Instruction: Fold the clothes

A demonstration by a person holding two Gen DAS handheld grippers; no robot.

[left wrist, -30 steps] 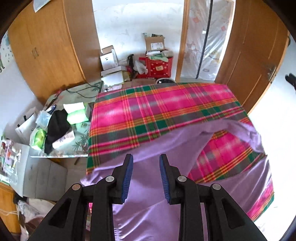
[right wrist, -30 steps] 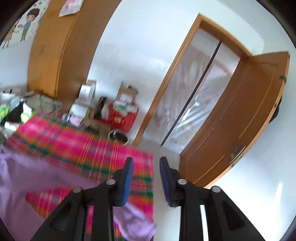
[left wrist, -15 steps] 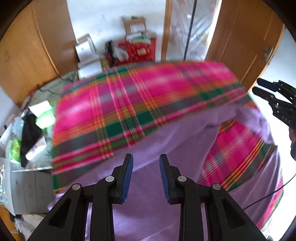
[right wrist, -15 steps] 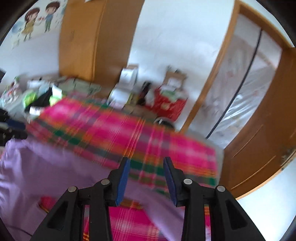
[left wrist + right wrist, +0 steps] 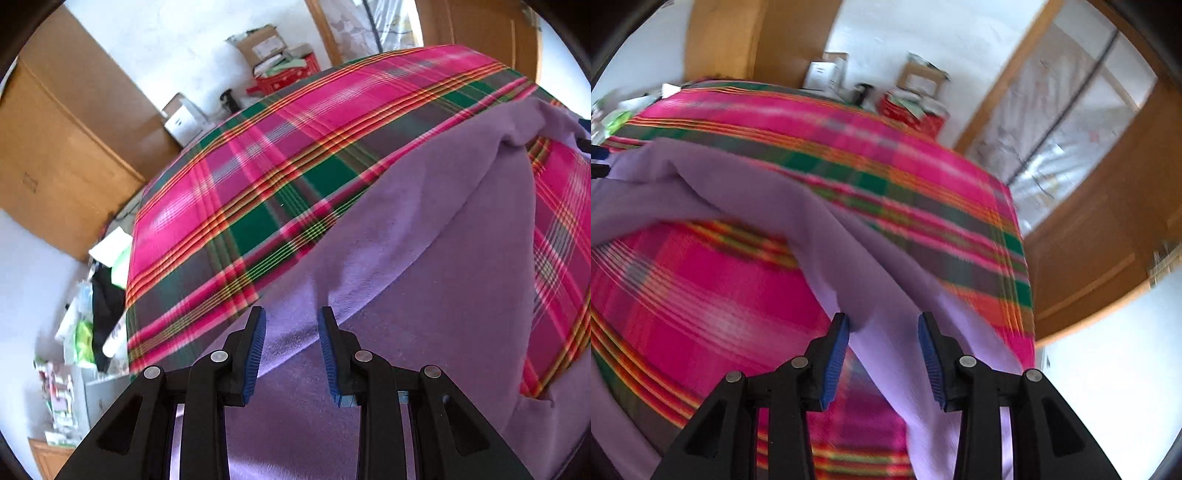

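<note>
A lilac garment point(image 5: 424, 229) lies spread over a table covered with a pink, green and orange plaid cloth point(image 5: 295, 147). In the left wrist view my left gripper point(image 5: 291, 321) is open, low over a folded edge of the garment near the table's left side. In the right wrist view the same garment point(image 5: 849, 243) runs as a long band, perhaps a sleeve, across the plaid cloth point(image 5: 886, 155). My right gripper point(image 5: 882, 325) is open, its blue pads on either side of that band. The view is blurred, so contact is unclear.
Left of the table a low stand point(image 5: 92, 295) carries bags and dark clothing. Cardboard boxes point(image 5: 266, 44) and a red crate point(image 5: 916, 110) sit by the far wall. A wooden wardrobe point(image 5: 55, 147) stands at the left and a wooden door point(image 5: 1108, 221) at the right.
Both grippers have dropped closer to the table and the garment. The right gripper swung left from facing the door to over the lilac band, and its jaws are wider apart.
</note>
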